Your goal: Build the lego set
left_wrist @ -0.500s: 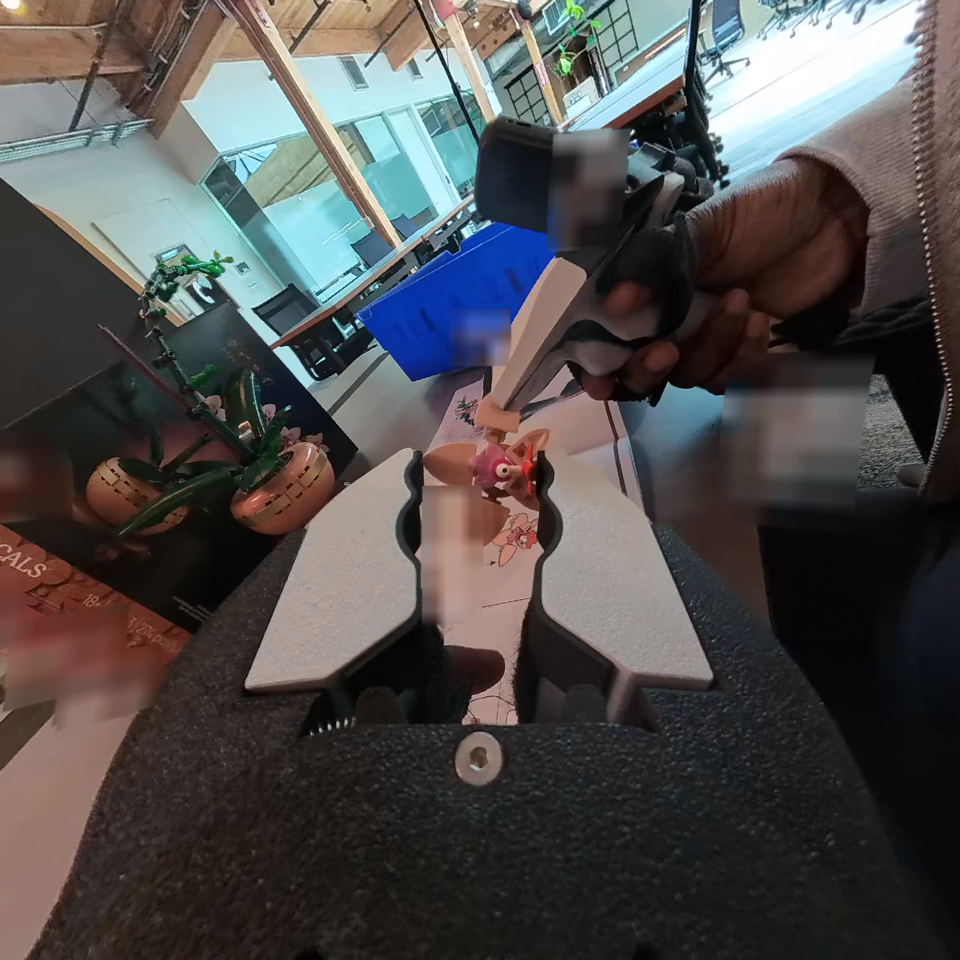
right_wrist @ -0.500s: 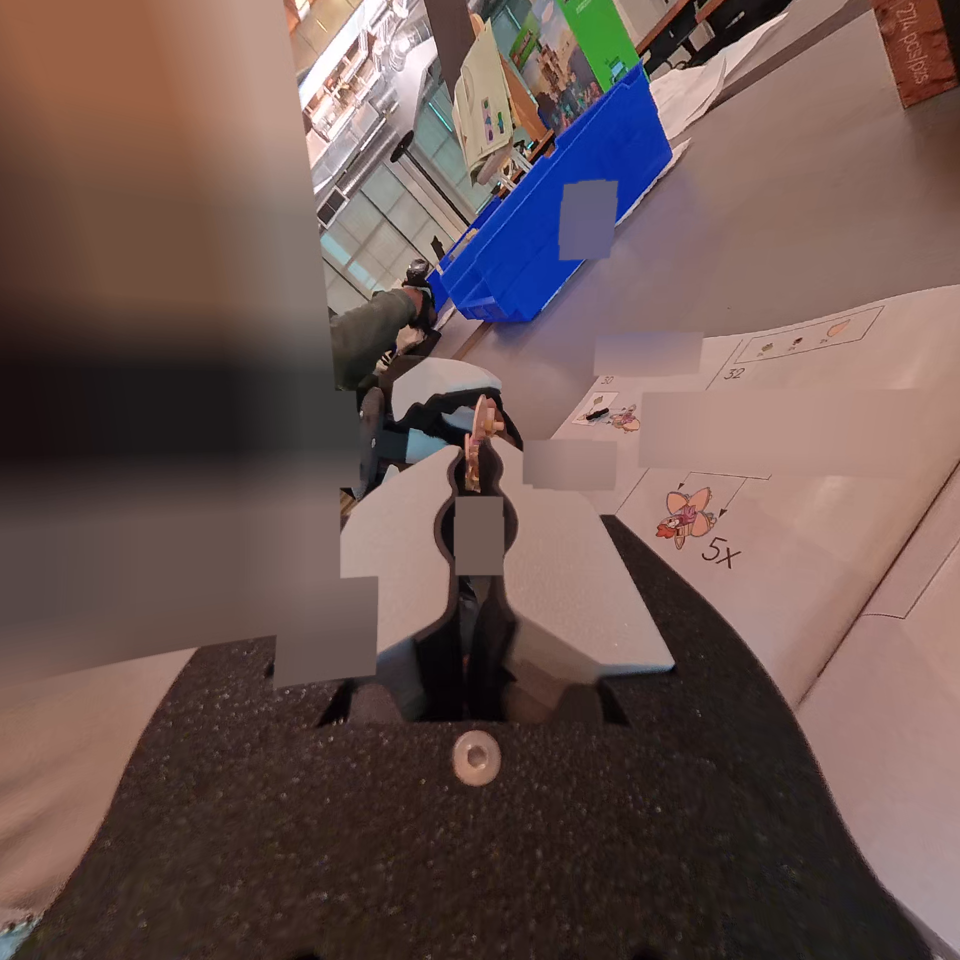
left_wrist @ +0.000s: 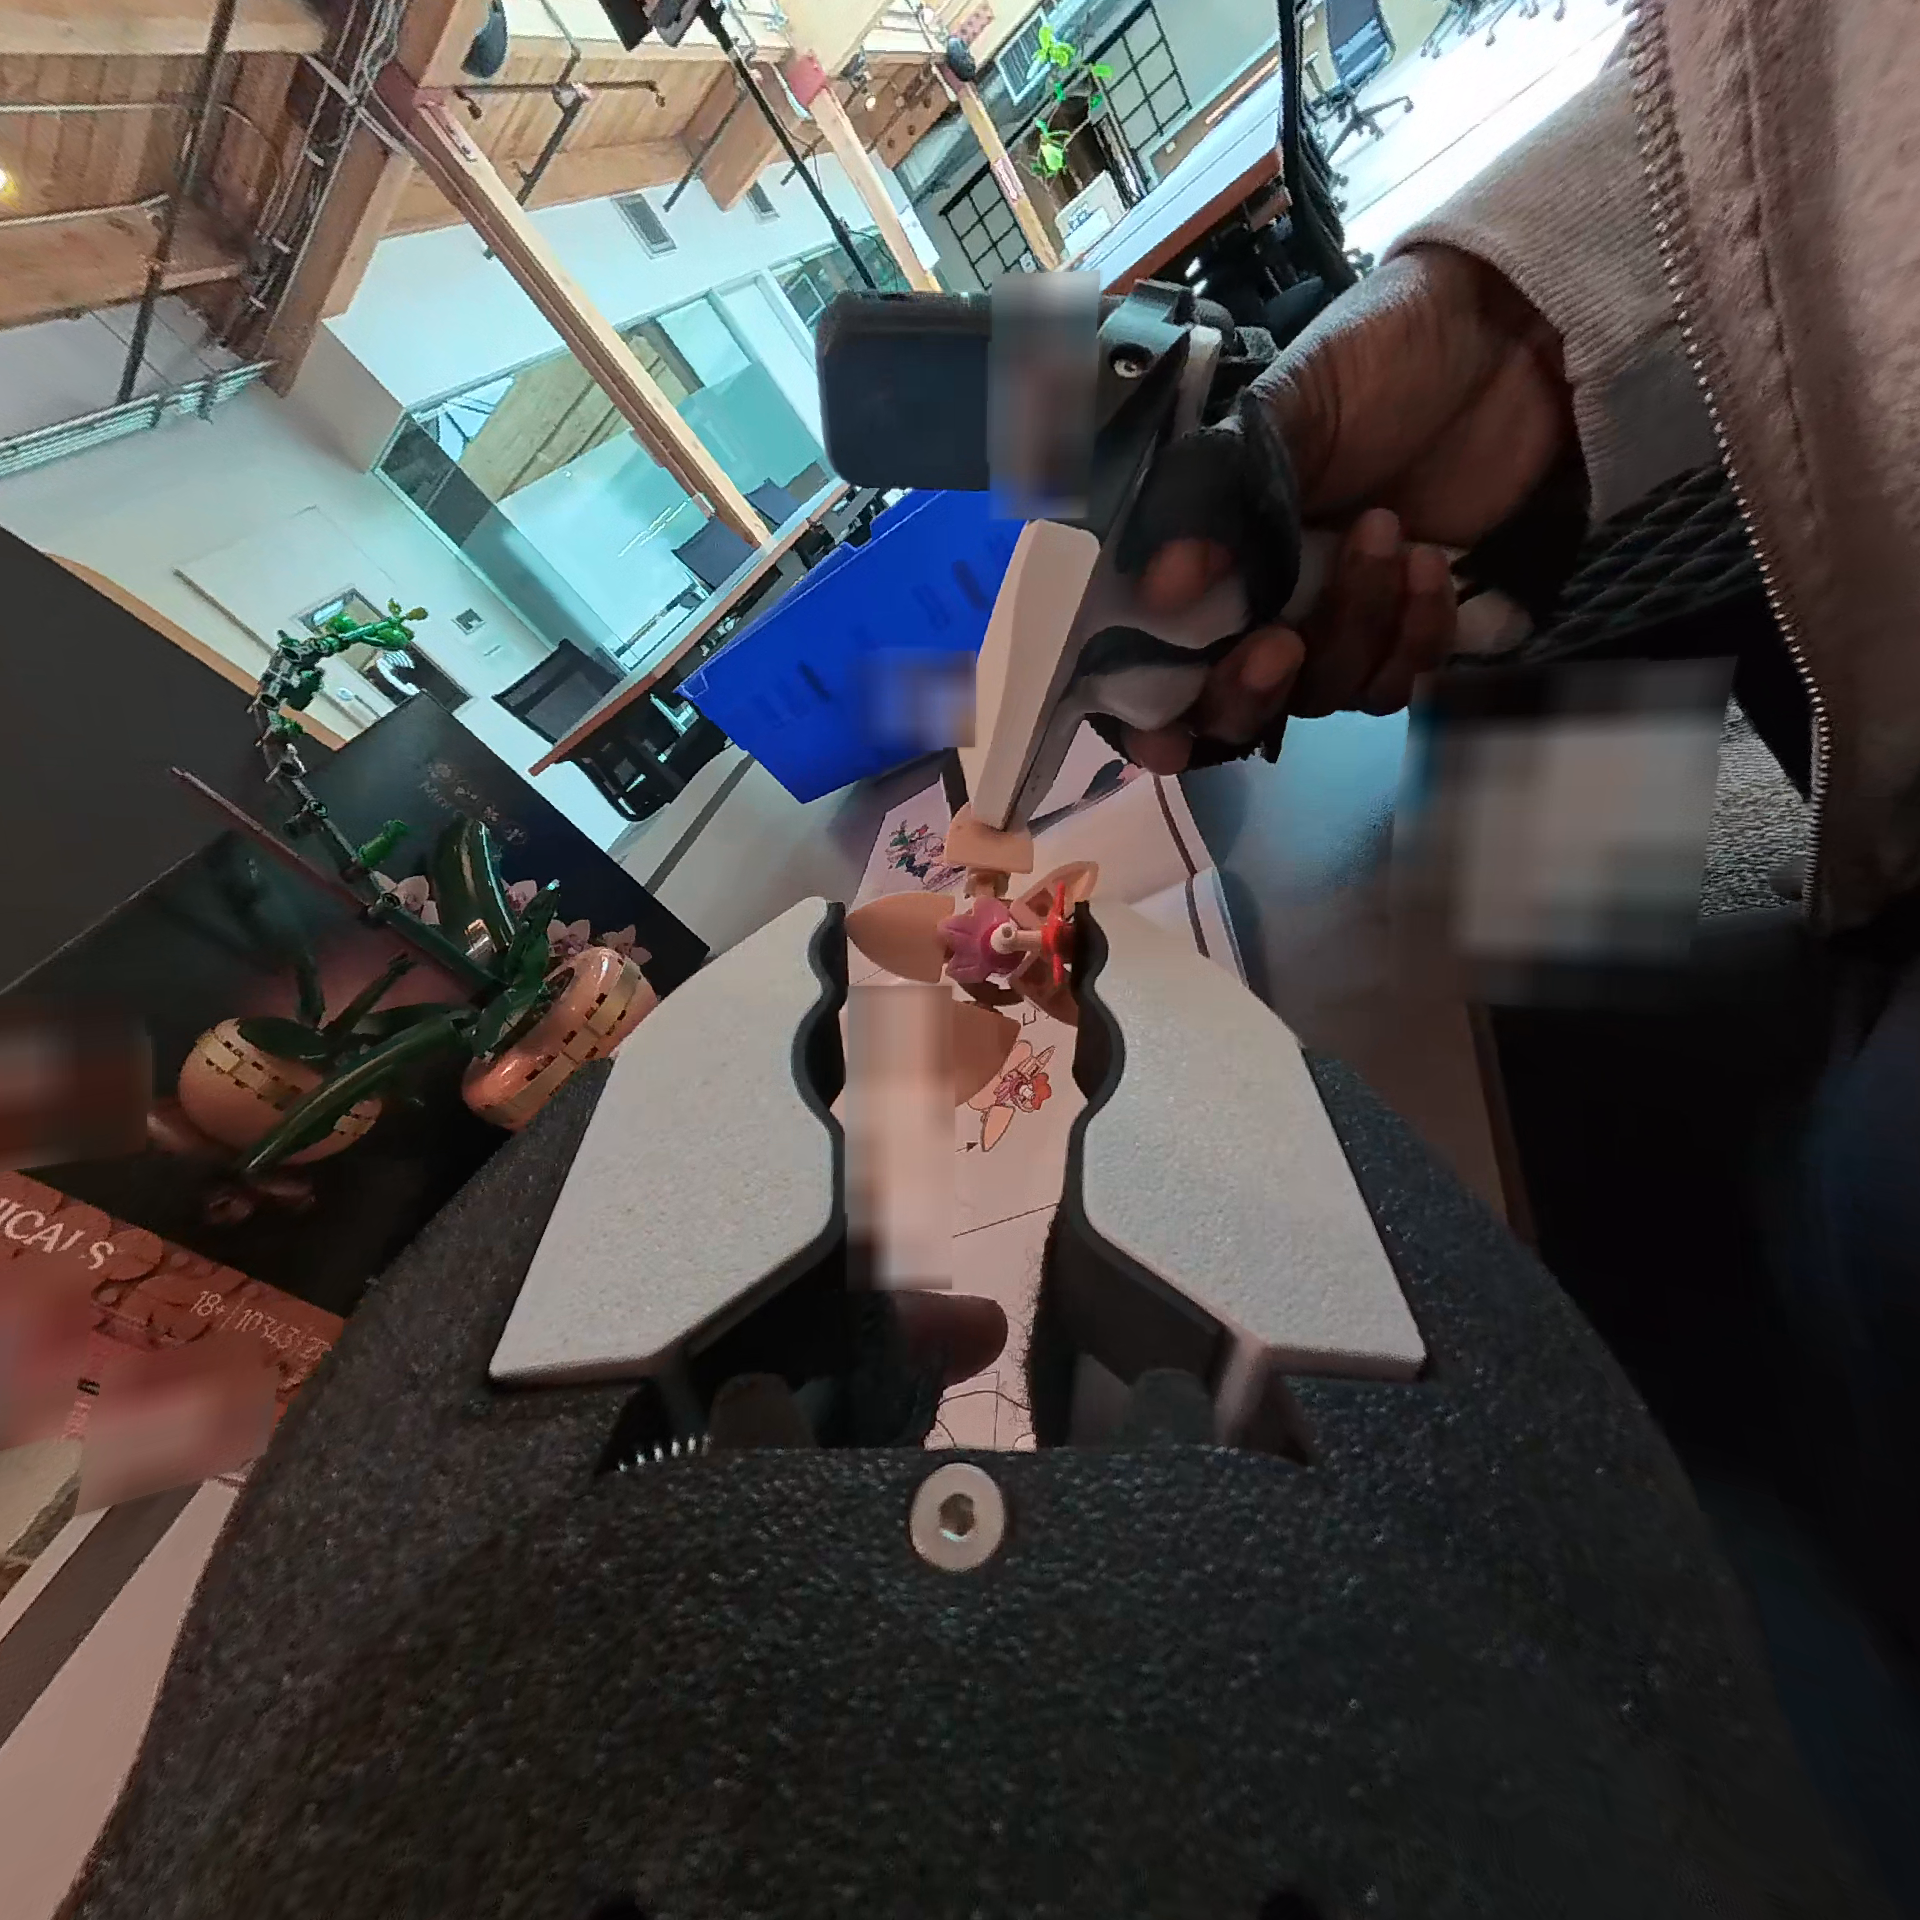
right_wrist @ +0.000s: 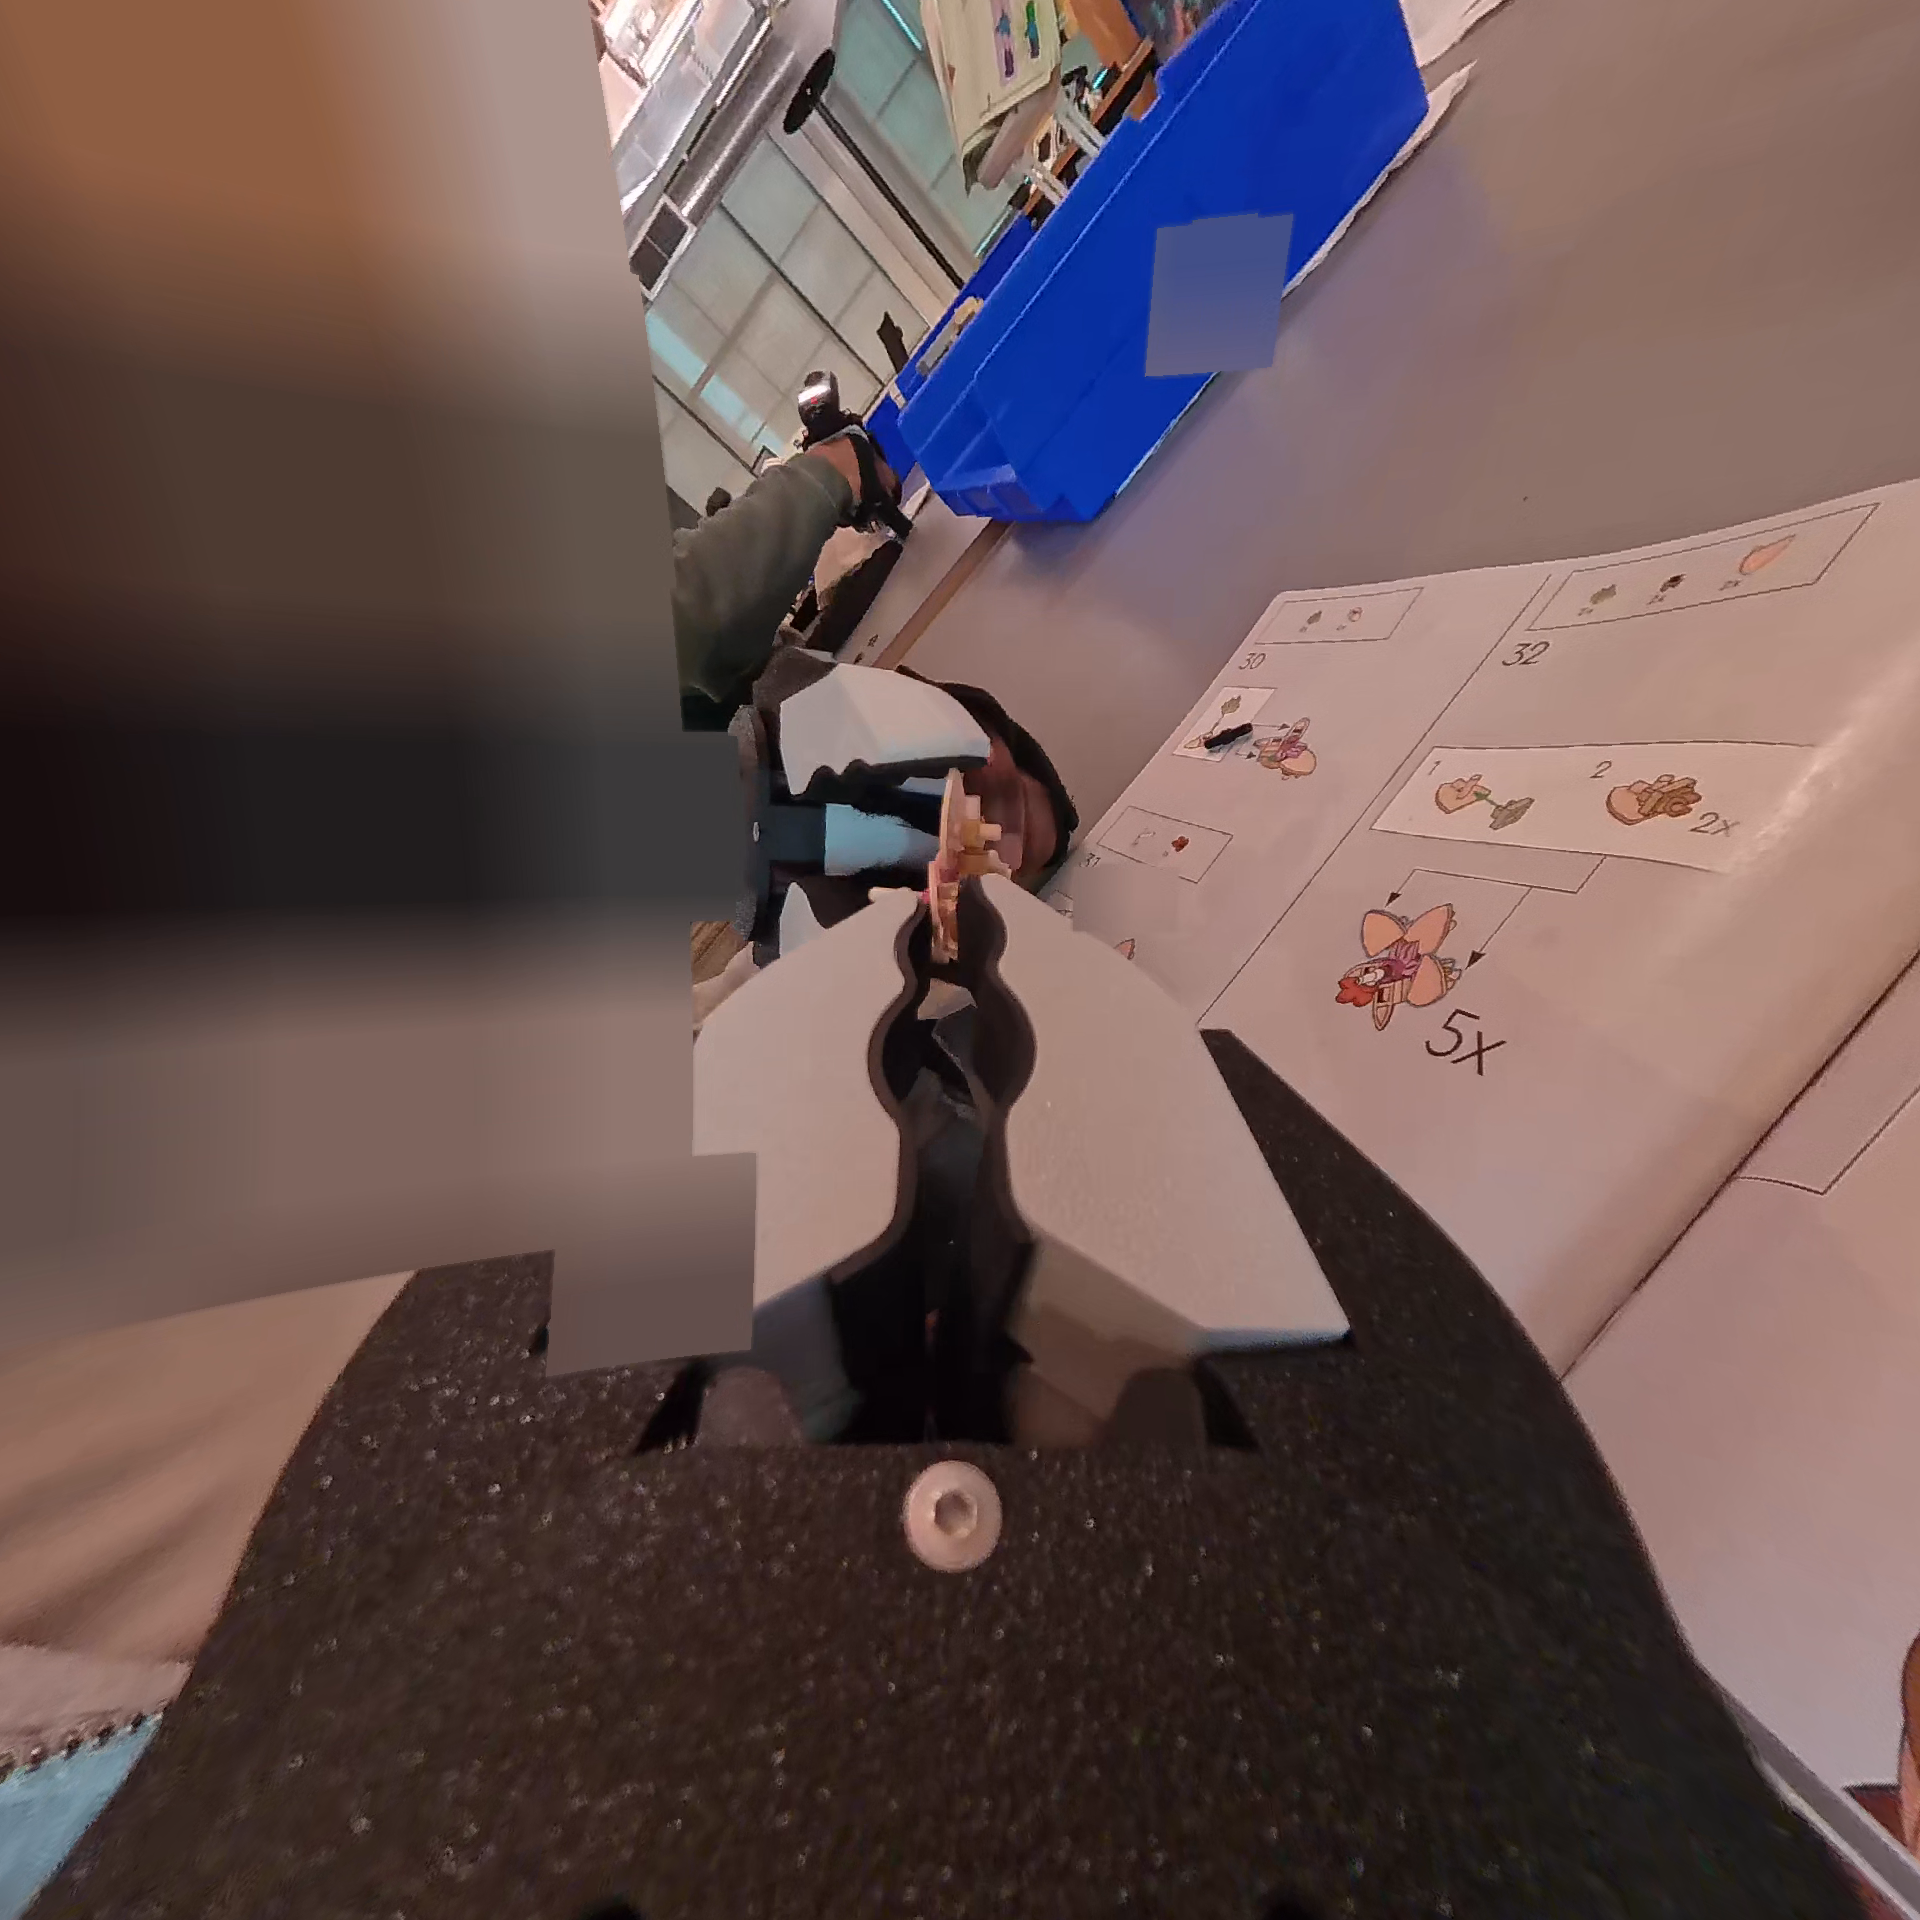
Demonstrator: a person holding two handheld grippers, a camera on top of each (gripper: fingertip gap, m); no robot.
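Observation:
My left gripper (left_wrist: 956, 925) is shut on a small lego flower (left_wrist: 977, 935) with tan petals, a pink centre and a red piece, held between its fingertips. My right gripper (left_wrist: 1003, 816) comes down from above, shut on a tan petal piece (left_wrist: 992, 847) that touches the top of the flower. In the right wrist view my right gripper (right_wrist: 951, 894) pinches the tan piece (right_wrist: 948, 925) edge-on. Just beyond it are the flower (right_wrist: 966, 831) and the left gripper (right_wrist: 951, 795).
An open instruction booklet (right_wrist: 1558, 883) lies on the grey table under both grippers. A blue bin (left_wrist: 852, 707) stands behind it. A dark lego box (left_wrist: 312, 1039) with a green lego stem (left_wrist: 312, 707) is at the left. A gloved hand (left_wrist: 1403, 499) holds the right gripper.
The right gripper has tilted a little more upright over the flower, with the petal piece still at the flower's top. Both grips hold.

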